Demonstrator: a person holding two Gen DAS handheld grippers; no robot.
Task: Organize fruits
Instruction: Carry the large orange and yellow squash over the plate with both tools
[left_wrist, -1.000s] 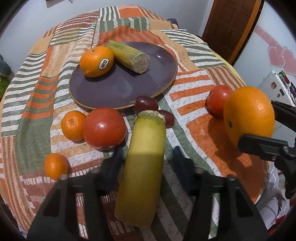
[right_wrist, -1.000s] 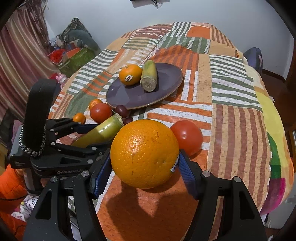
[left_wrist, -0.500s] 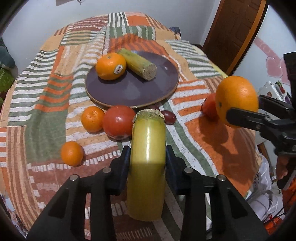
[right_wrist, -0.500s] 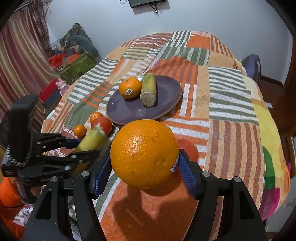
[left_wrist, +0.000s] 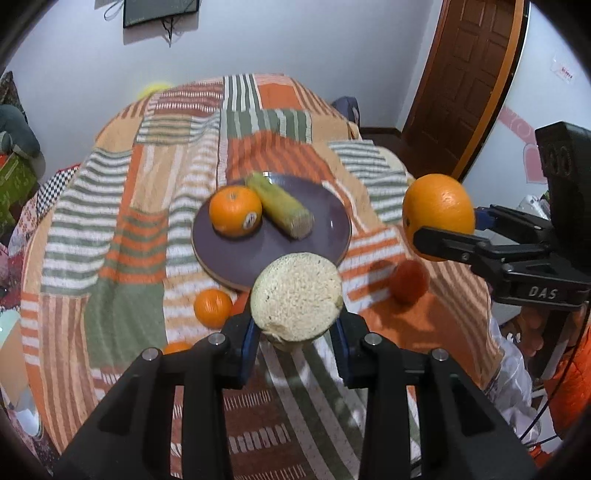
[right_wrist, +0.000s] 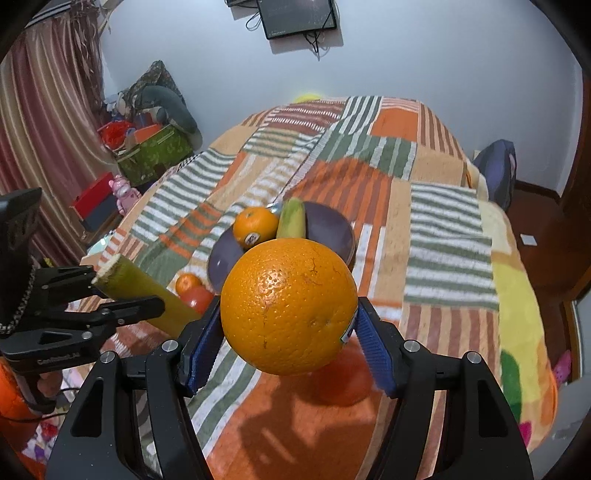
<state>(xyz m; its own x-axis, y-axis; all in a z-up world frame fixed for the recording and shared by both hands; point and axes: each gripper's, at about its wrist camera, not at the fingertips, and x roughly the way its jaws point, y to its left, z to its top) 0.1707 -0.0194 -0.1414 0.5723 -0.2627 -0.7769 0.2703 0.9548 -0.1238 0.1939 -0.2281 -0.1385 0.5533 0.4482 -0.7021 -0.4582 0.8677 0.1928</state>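
Fingers on both sides are loaded: my left gripper (left_wrist: 297, 334) is clamped narrow on the yellow-green cane piece (left_wrist: 295, 295), and my right gripper (right_wrist: 290, 338) pinches the big orange (right_wrist: 289, 306) between its blue pads. Both fruits hang in the air above the striped cloth (left_wrist: 122, 236), short of the purple plate (left_wrist: 332, 236).

That plate already carries a stickered orange (left_wrist: 235, 215) and a second cane piece (left_wrist: 284, 208), lying close together. I judge the free room to be on the near and right part, so two loads coming down at once could knock each other or the fruit there. The big orange is round and smooth, held only at its sides; a tilt or a jolt might roll it out. The cane piece sticks far forward of my pads, so it could pivot and droop.

From the left wrist view I see the cane piece end-on, so its length is hidden; it also covers the plate's near rim and part of a reddish fruit behind it. A small orange (left_wrist: 213, 308) and a red tomato (left_wrist: 409, 282) on the cloth are blurred. The big orange blocks much of the plate in the right wrist view.
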